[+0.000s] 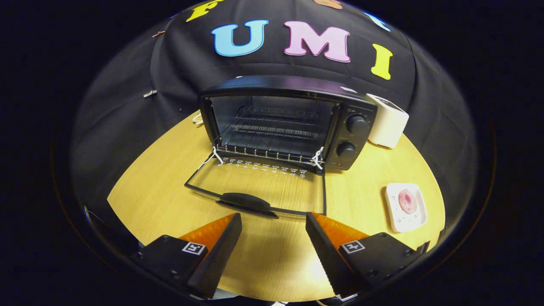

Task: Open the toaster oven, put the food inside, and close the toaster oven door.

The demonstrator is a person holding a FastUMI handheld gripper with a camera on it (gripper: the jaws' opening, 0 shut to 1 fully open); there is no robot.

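A round wooden table (161,199) carries everything here, backed by the booth's black cloth wall (127,106). At its far middle stands the black toaster oven (289,121), its glass door (259,187) folded flat down onto the tabletop toward the gripper, the dark door handle (245,200) lying just ahead of the fingers. Inside the open cavity a wire rack (272,146) spans the floor; the back of the cavity is dim and hard to read. Two round knobs (356,124) sit on the oven's right panel. Just beside that panel, touching or nearly so, stands a white boxy appliance (387,121), partly cut off behind the oven. To the right of the door, well apart from it, a white square plate (395,214) holds the food, a pink doughnut (407,201). The gripper (274,227) hovers low over the table with its fingers spread wide and nothing between them.
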